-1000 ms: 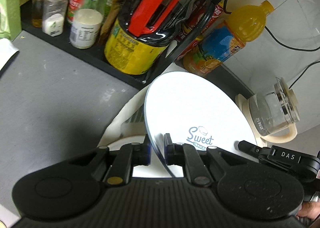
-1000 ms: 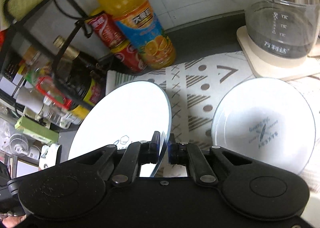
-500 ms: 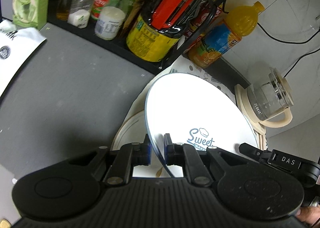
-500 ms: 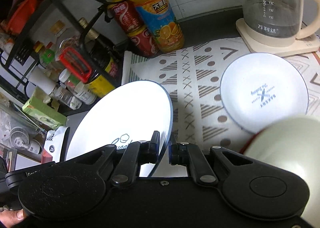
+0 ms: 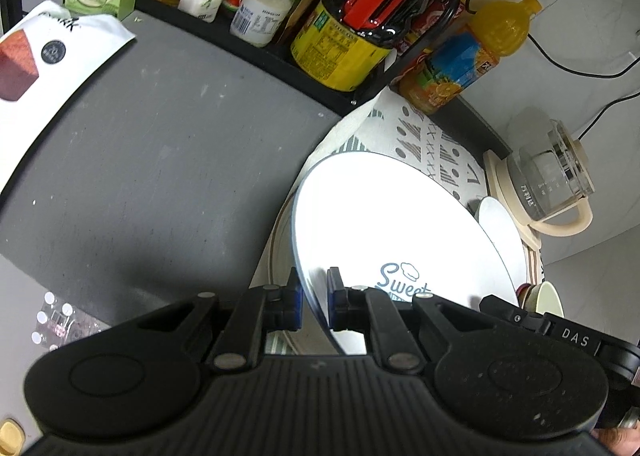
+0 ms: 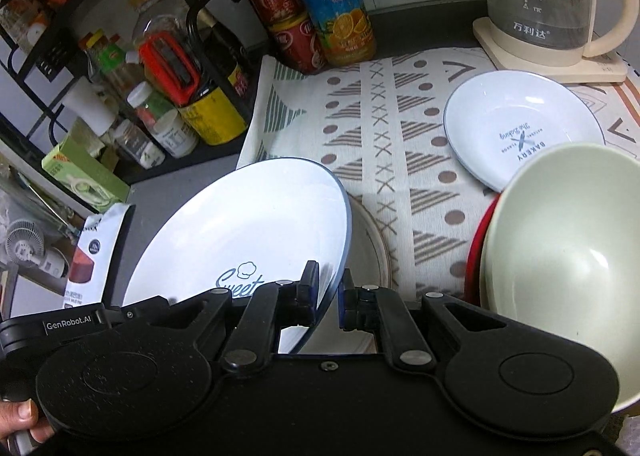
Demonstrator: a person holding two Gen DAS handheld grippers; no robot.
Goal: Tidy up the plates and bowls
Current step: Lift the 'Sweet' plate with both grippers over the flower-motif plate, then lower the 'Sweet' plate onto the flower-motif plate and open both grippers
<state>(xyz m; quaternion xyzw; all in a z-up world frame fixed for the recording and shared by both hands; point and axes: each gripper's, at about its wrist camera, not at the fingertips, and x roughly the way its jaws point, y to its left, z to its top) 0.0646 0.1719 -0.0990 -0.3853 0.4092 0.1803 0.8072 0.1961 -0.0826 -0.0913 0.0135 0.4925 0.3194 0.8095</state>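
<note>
Both grippers hold one large white blue-rimmed plate marked "Sweet", lifted and tilted above the patterned mat. My left gripper is shut on its left rim, my right gripper is shut on its right rim. Under it lies a cream plate with a brown ring, partly hidden. A smaller white plate printed "Bakery" rests on the mat at the right. A pale green bowl sits in a red bowl at the near right.
A black rack full of bottles and jars lines the back left. An orange juice bottle and red cans stand behind the mat. A glass kettle stands at the back right. A white pouch lies on the grey counter.
Both grippers have drawn back with the plate toward the near side. The rack and kettle look farther off, and the green bowl and the cream plate have come into view.
</note>
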